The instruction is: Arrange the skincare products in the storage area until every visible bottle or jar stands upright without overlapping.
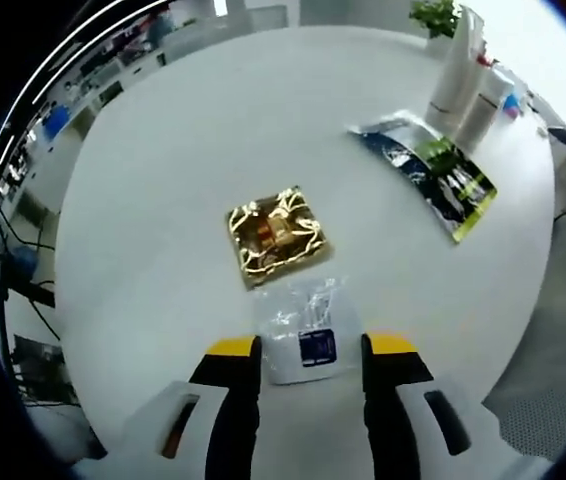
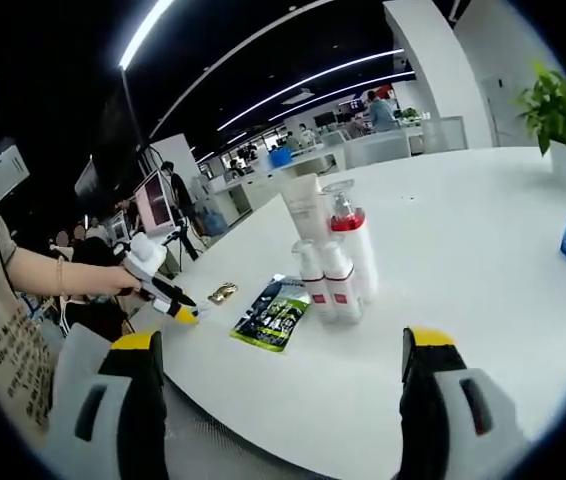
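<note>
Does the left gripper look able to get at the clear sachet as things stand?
Probably yes. The left gripper is open, its jaws either side of the clear sachet, which lies flat on the table with nothing between them.

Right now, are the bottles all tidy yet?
Partly. The white bottles already stand upright in a cluster on the table. Nothing is held: the left hand-held gripper sits open around a clear sachet. The gold packet and green pouch lie flat.

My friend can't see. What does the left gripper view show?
Open left gripper hovers over a clear packet on a round white table. Beyond lie a gold packet and a green sachet, with white bottles standing at the far edge.
</note>
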Available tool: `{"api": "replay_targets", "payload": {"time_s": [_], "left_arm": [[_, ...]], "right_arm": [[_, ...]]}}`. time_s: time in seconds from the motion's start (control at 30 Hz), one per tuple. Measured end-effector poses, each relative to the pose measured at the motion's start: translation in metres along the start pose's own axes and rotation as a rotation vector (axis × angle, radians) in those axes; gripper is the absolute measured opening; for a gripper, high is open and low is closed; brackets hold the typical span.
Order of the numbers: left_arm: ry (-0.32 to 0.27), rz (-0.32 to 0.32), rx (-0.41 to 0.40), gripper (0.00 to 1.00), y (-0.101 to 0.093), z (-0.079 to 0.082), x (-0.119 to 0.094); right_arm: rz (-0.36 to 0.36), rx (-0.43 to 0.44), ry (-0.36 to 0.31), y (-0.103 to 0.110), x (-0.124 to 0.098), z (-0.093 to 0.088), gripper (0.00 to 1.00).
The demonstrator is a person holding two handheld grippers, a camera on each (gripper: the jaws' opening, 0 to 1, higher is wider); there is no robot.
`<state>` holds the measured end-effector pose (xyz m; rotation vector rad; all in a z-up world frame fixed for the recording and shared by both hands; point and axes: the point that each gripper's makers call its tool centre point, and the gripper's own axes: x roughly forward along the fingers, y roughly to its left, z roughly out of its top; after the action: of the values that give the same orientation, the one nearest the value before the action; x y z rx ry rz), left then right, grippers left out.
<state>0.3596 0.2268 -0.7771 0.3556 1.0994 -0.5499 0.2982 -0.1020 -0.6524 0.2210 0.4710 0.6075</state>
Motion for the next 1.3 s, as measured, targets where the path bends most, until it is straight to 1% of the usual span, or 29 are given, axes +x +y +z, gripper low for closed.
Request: {"api": "replay_targets", "payload": {"time_s": [0.1, 0.2, 0.23, 0.33, 0.37, 0.4, 0.67, 0.8, 0.83, 0.97, 1.03, 1.13, 1.17, 1.23, 1.3], "left_arm": [[0.011, -0.005, 0.067, 0.37, -0.003, 0.002, -0.003], [0.006, -0.017, 0.106, 0.37, -0.004, 0.007, -0.005], [0.001, -0.034, 0.126, 0.37, -0.006, 0.01, -0.005], [0.01, -0.048, 0.184, 0.37, -0.006, 0.016, -0.006], [0.01, -0.048, 0.191, 0.37, -0.006, 0.017, -0.006], [0.008, -0.058, 0.223, 0.37, -0.008, 0.02, -0.007], [0.027, -0.114, 0.396, 0.37, -0.019, 0.033, -0.008], [0.049, -0.128, 0.511, 0.37, -0.023, 0.038, -0.005], [0.046, -0.146, 0.541, 0.37, -0.027, 0.041, -0.004], [0.038, -0.166, 0.575, 0.37, -0.031, 0.048, -0.001], [0.035, -0.181, 0.615, 0.37, -0.035, 0.052, 0.001], [0.05, -0.203, 0.7, 0.37, -0.04, 0.055, 0.004], [0.052, -0.204, 0.71, 0.37, -0.04, 0.056, 0.005], [0.076, -0.21, 0.797, 0.37, -0.043, 0.057, 0.008], [0.094, -0.223, 0.862, 0.37, -0.046, 0.058, 0.011]], "right_arm": [[-0.002, 0.003, -0.003, 0.0, 0.0, 0.0, 0.99], [-0.001, 0.004, -0.004, 0.0, 0.0, 0.001, 0.99], [-0.001, 0.003, -0.003, 0.0, 0.0, 0.001, 0.99], [0.001, 0.002, -0.003, 0.001, 0.0, 0.0, 0.99], [0.0, 0.002, -0.003, 0.0, 0.0, 0.001, 0.99], [0.0, 0.003, -0.004, 0.0, 0.0, 0.001, 0.99], [-0.002, 0.008, -0.007, 0.0, 0.0, 0.001, 0.99], [-0.004, 0.009, -0.008, 0.0, -0.001, 0.001, 0.99], [-0.005, 0.01, -0.008, 0.0, -0.001, 0.001, 0.99], [-0.008, 0.011, -0.008, -0.001, -0.001, 0.001, 0.99], [-0.01, 0.011, -0.008, -0.001, -0.001, 0.001, 0.99], [-0.013, 0.012, -0.008, -0.002, -0.001, 0.001, 0.99], [-0.013, 0.012, -0.008, -0.002, -0.001, 0.001, 0.99], [-0.015, 0.013, -0.008, -0.003, -0.001, 0.001, 0.99], [-0.017, 0.014, -0.007, -0.003, -0.001, 0.001, 0.99]]}}
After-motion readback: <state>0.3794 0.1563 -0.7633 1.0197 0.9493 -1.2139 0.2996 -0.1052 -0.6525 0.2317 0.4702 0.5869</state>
